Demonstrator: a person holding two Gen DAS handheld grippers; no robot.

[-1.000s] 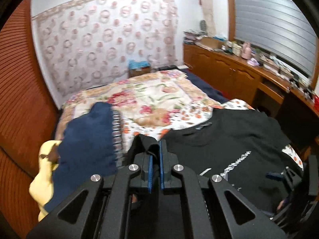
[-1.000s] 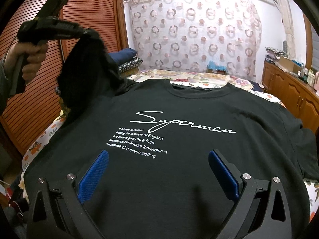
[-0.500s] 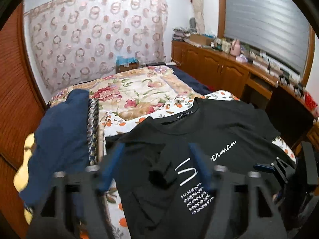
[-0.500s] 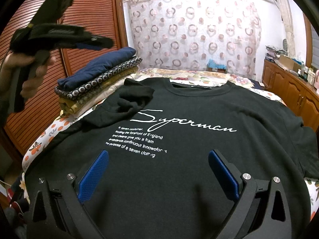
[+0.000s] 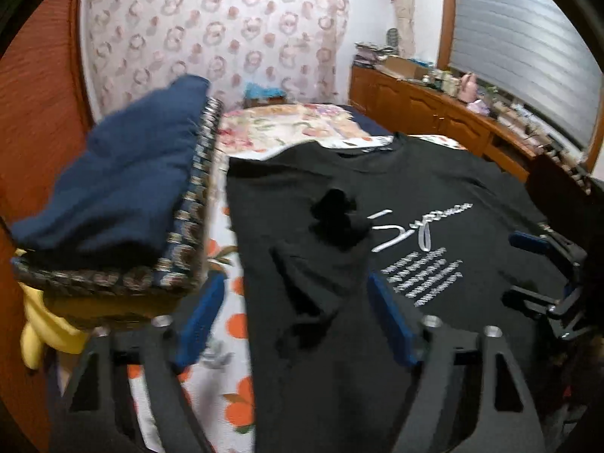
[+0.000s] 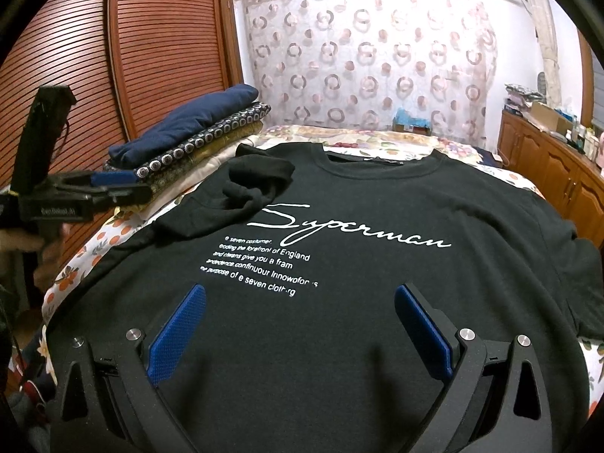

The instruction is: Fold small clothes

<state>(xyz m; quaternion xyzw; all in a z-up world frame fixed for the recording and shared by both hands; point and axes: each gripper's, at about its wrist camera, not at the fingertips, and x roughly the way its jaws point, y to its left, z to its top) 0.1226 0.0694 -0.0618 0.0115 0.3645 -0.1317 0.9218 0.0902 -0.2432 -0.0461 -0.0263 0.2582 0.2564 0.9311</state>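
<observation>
The left gripper (image 5: 294, 324) hangs low over the near left part of one black T-shirt (image 6: 339, 264), its two blue pads spread apart with nothing pinched; its jaws have just been closing a little after letting go, and only the flat cloth of the shirt lies below the gap between them. In the right wrist view the same gripper (image 6: 117, 185) shows at the left edge, held by a hand (image 6: 22, 245), level with the pile of clothes.

The right gripper (image 6: 298, 328) rests over the shirt's lower front, its two blue pads (image 6: 177, 332) standing wide apart, clamping nothing.

The T-shirt lies face up, spread across the bed (image 6: 113, 226), neck toward the curtain. Its white script word and five short lines of white print show on the chest. One sleeve (image 6: 249, 192) is folded inward and lies crumpled on the shirt's front, touching the start of the script; the other sleeve (image 6: 589, 287) is still spread out to the side.

Just beside the shirt stands one stack of folded clothes (image 6: 188, 143): a navy piece (image 5: 124, 185) on top, a patterned piece with rings (image 6: 204, 143) under it, a mustard one lower, and a pale yellow one (image 5: 49, 324) at the bottom.

Beyond the bed hangs one patterned curtain (image 6: 377, 60); a wooden sideboard (image 5: 434, 113) with many small items runs along the right wall.
</observation>
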